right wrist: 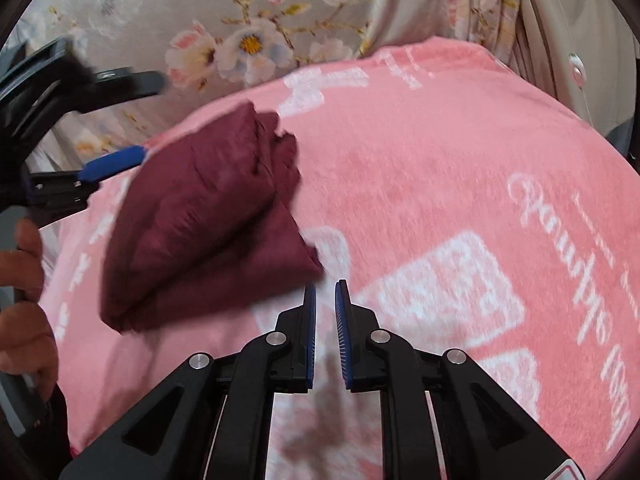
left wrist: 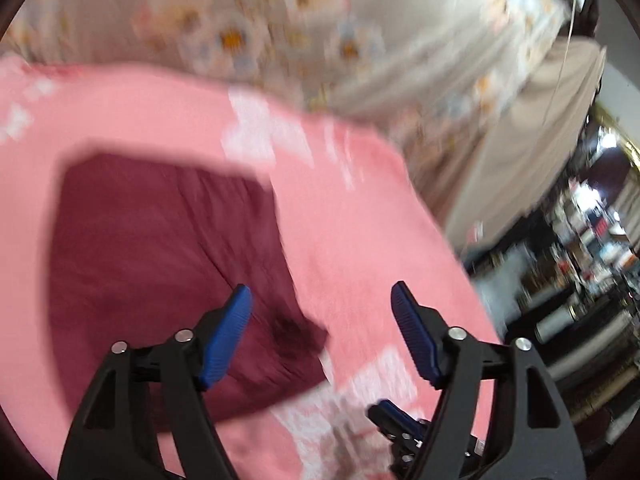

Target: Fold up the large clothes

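Right wrist view shows the garment (right wrist: 204, 216), dark maroon and folded into a thick bundle, lying on a pink blanket (right wrist: 420, 168) with white lettering and block shapes. The bundle sits toward the blanket's left edge as seen here, its layered folds bunched at the far end and one corner pointing toward the right claw (right wrist: 325, 292). That claw's blue pads stand a narrow slit apart with nothing between them; its tips hang just beside the garment's near corner, over the blanket, not touching the cloth as far as the picture tells.

The left claw (right wrist: 116, 164) comes in from the left edge of this view, one blue pad reaching to the garment's far left side; whether it touches is unclear. A hand (right wrist: 24, 280) grips its handle at the left border.

In the blurred left wrist view, the garment (left wrist: 168, 264) lies flat on the blanket (left wrist: 360, 216), and the left claw (left wrist: 320, 300) is spread wide, empty, one pad over the maroon cloth and the other over pink. The right claw (left wrist: 394, 420) peeks in at the bottom.

Beyond the blanket's far edge lies a floral sheet (right wrist: 256, 24), grey with white and pink blossoms. A beige cloth (left wrist: 532, 152) hangs beside it, with cluttered shelves (left wrist: 588, 248) farther right.
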The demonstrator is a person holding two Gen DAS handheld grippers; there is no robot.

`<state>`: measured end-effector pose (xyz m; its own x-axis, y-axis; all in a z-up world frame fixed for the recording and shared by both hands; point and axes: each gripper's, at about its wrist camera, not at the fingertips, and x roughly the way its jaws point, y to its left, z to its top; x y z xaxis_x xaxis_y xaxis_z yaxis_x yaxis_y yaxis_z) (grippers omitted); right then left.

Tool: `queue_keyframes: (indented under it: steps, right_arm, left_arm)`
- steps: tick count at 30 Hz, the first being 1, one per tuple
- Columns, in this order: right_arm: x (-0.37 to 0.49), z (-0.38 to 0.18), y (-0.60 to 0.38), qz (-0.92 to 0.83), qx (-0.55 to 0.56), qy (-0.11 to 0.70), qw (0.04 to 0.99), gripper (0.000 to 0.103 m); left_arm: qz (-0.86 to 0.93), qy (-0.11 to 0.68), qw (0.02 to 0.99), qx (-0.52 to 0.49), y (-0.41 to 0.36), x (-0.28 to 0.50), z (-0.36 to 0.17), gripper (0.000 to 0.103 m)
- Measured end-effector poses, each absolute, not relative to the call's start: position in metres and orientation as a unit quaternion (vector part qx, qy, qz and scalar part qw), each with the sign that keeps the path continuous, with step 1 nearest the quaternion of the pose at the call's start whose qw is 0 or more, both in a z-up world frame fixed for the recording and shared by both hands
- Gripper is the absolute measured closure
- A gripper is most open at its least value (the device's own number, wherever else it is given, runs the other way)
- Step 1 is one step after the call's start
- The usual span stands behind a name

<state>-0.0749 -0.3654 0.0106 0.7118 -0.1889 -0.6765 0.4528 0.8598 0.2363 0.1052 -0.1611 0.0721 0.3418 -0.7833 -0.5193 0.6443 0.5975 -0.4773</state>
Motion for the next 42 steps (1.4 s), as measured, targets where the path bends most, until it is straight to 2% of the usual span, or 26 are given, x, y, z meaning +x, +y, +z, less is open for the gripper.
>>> queue_keyframes:
  steps: [1, 3, 4, 5, 12, 18, 23, 24, 25, 26, 27, 29, 33, 38, 42]
  right_arm:
    - [-0.071, 0.018, -0.366, -0.166, 0.202, 0.327, 0.908, 0.085]
    - [-0.062, 0.033, -0.363, -0.135, 0.215, 0.308, 0.917, 0.068]
    - [-0.057, 0.038, -0.361, -0.121, 0.219, 0.301, 0.92, 0.054]
    - [-0.052, 0.043, -0.359, -0.108, 0.222, 0.295, 0.923, 0.046]
    - [0.018, 0.059, -0.349, -0.092, 0.185, 0.295, 0.933, 0.045]
    - [0.098, 0.104, -0.36, -0.116, 0.142, 0.287, 0.94, 0.046]
    - [0.161, 0.073, -0.397, -0.18, 0.161, 0.343, 0.908, 0.045]
    - [0.167, 0.057, -0.404, -0.174, 0.177, 0.361, 0.899, 0.046]
    - [0.17, 0.046, -0.408, -0.169, 0.193, 0.367, 0.894, 0.059]
    - [0.173, 0.026, -0.415, -0.153, 0.219, 0.382, 0.885, 0.089]
    - [0.173, 0.016, -0.419, -0.149, 0.229, 0.385, 0.882, 0.094]
    - [0.164, -0.002, -0.427, -0.157, 0.237, 0.372, 0.884, 0.098]
    - [0.156, -0.02, -0.435, -0.162, 0.241, 0.36, 0.886, 0.099]
    - [0.164, -0.034, -0.429, -0.173, 0.21, 0.364, 0.891, 0.1]
    - [0.168, -0.042, -0.428, -0.175, 0.204, 0.363, 0.892, 0.1]
  left_arm:
    - [-0.415, 0.35, 0.836, -0.086, -0.147, 0.111, 0.085, 0.032]
    - [-0.358, 0.328, 0.872, -0.066, -0.127, 0.125, 0.1, 0.032]
    - [-0.333, 0.322, 0.884, -0.058, -0.12, 0.133, 0.103, 0.032]
    - [-0.308, 0.321, 0.894, -0.051, -0.113, 0.142, 0.104, 0.032]
    - [-0.18, 0.364, 0.913, -0.051, -0.075, 0.208, 0.075, 0.032]
    - [-0.153, 0.37, 0.916, -0.038, -0.095, 0.237, 0.07, 0.032]
    - [-0.147, 0.399, 0.905, -0.032, -0.124, 0.26, 0.046, 0.032]
    - [-0.149, 0.41, 0.899, -0.037, -0.128, 0.265, 0.036, 0.032]
    - [-0.151, 0.422, 0.893, -0.042, -0.133, 0.271, 0.027, 0.032]
    - [-0.152, 0.429, 0.889, -0.045, -0.136, 0.274, 0.02, 0.032]
    - [-0.152, 0.439, 0.884, -0.047, -0.14, 0.278, 0.011, 0.032]
    - [-0.151, 0.45, 0.879, -0.048, -0.147, 0.282, -0.005, 0.032]
    - [-0.152, 0.451, 0.878, -0.046, -0.157, 0.283, -0.022, 0.029]
    - [-0.143, 0.433, 0.89, -0.032, -0.168, 0.28, -0.035, 0.019]
    - [-0.139, 0.426, 0.894, -0.027, -0.171, 0.281, -0.046, 0.015]
